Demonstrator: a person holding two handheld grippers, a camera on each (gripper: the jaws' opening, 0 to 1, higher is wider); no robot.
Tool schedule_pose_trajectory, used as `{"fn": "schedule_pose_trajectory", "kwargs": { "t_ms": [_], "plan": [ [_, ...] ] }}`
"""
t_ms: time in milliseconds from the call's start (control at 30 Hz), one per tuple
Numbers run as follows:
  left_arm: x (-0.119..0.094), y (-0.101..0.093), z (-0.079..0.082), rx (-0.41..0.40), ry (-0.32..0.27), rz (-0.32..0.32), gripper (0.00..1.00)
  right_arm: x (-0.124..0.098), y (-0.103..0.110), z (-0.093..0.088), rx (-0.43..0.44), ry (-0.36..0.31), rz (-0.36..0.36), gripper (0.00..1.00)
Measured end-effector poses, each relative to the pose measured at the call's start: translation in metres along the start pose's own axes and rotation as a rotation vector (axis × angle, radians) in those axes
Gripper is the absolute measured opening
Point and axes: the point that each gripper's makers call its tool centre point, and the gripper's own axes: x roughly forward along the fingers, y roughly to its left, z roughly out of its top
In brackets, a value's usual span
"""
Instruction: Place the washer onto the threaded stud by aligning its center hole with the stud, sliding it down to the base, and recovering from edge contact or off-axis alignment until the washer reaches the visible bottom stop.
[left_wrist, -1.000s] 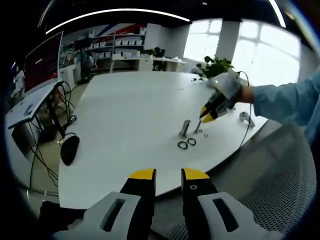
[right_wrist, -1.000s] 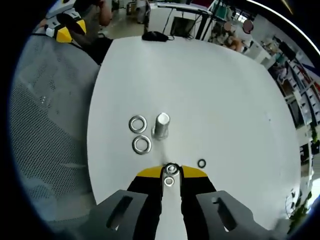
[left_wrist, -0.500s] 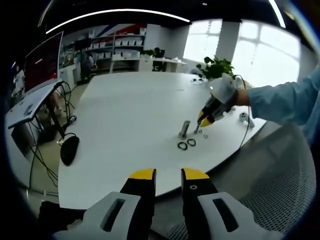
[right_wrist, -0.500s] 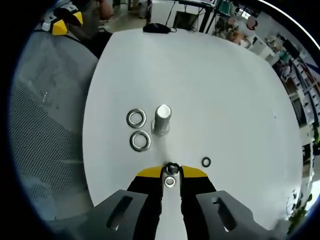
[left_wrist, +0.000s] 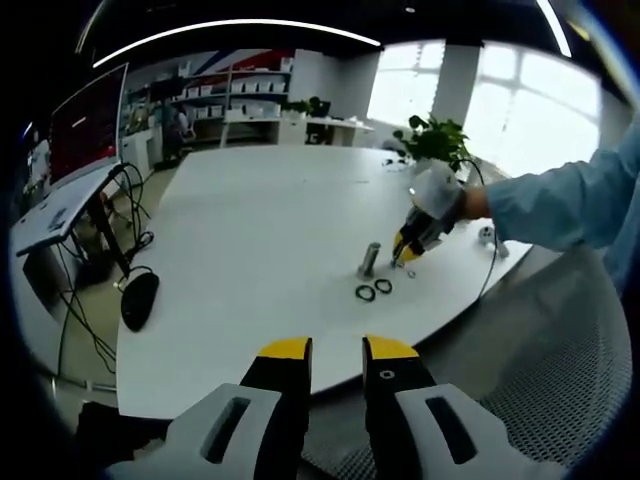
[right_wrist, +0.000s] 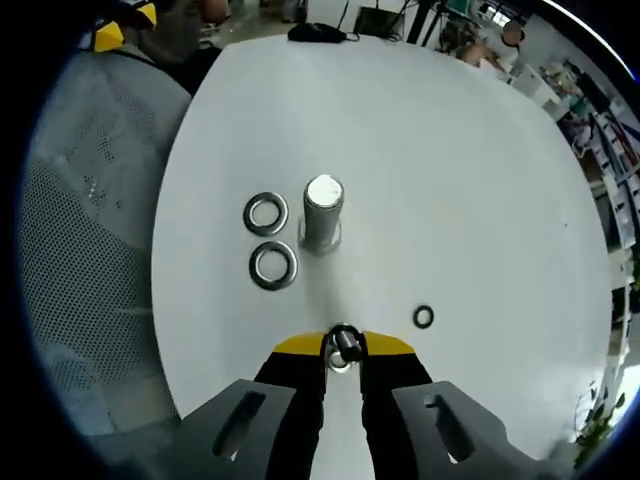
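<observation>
A metal threaded stud (right_wrist: 323, 210) stands upright on the white table (right_wrist: 460, 150). My right gripper (right_wrist: 343, 345) is shut on a small washer (right_wrist: 344, 341), held on edge between the yellow tips, just short of the stud. Two larger washers (right_wrist: 266, 213) (right_wrist: 274, 264) lie flat to the left of the stud. In the left gripper view the right gripper (left_wrist: 407, 251) hovers close to the right of the stud (left_wrist: 370, 258); a light-blue sleeve holds it. My left gripper (left_wrist: 337, 352) hangs back off the table edge, open, with nothing between its fingers.
A small black ring (right_wrist: 423, 317) lies right of my right gripper. A black mouse (left_wrist: 139, 298) sits by the table's left edge. A grey mesh chair (left_wrist: 560, 370) stands beside the table. A plant (left_wrist: 435, 135) and a small metal part (left_wrist: 488, 233) are at the far side.
My right gripper has carried the washer closer to the stud, and the small black ring now lies farther right of the tips. The left gripper has held still.
</observation>
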Motion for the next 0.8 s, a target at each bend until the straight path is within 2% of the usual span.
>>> {"fn": "schedule_pose_trajectory", "kwargs": {
  "t_ms": [200, 800],
  "plan": [
    [0.0, 0.0, 0.0, 0.001, 0.002, 0.0, 0.18, 0.007, 0.004, -0.009, -0.008, 0.045, 0.027, 0.14],
    [0.001, 0.0, 0.0, 0.001, 0.003, -0.001, 0.18, 0.011, 0.005, -0.012, 0.011, 0.049, 0.03, 0.14]
  ]
}}
